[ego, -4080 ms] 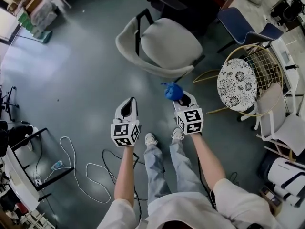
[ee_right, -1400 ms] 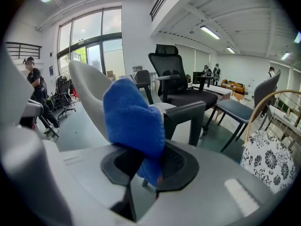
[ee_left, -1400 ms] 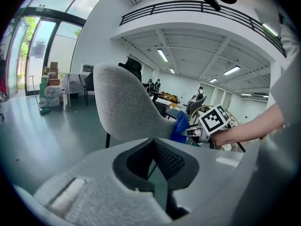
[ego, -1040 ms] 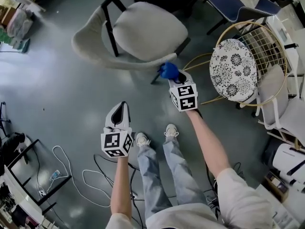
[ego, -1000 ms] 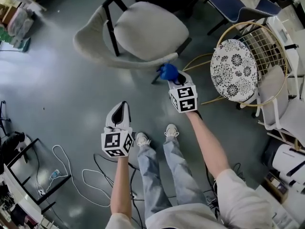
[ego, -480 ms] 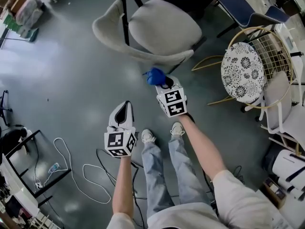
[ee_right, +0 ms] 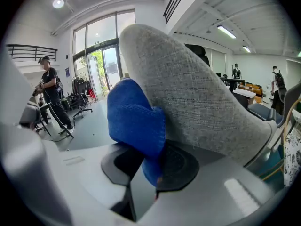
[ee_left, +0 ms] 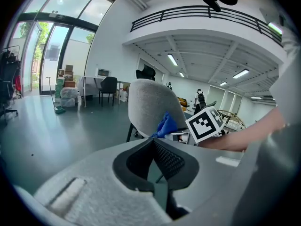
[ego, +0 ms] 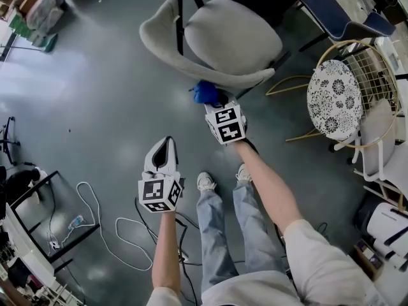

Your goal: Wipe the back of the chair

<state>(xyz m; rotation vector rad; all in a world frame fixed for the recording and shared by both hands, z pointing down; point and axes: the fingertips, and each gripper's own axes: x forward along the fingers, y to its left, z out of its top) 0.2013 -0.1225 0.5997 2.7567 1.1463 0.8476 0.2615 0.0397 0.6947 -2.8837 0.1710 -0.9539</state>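
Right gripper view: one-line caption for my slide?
Right claw holds a blue cloth against the grey chair back.

A large open office hall: grey floor [ego: 95,94], tall glass doors [ee_left: 49,55], mezzanine railing [ee_left: 197,12], ceiling strip lights [ee_left: 172,60], office chairs [ee_left: 109,84], stacked boxes [ee_left: 66,74], loose cables [ego: 121,234].

A white cable [ego: 102,231] loops over the grey floor [ego: 95,107] near its lower left edge. At the right edge, a round floral cushion [ego: 335,105] lies on a wire chair [ego: 364,61]. A blue chair [ego: 338,14] stands in the upper right corner.
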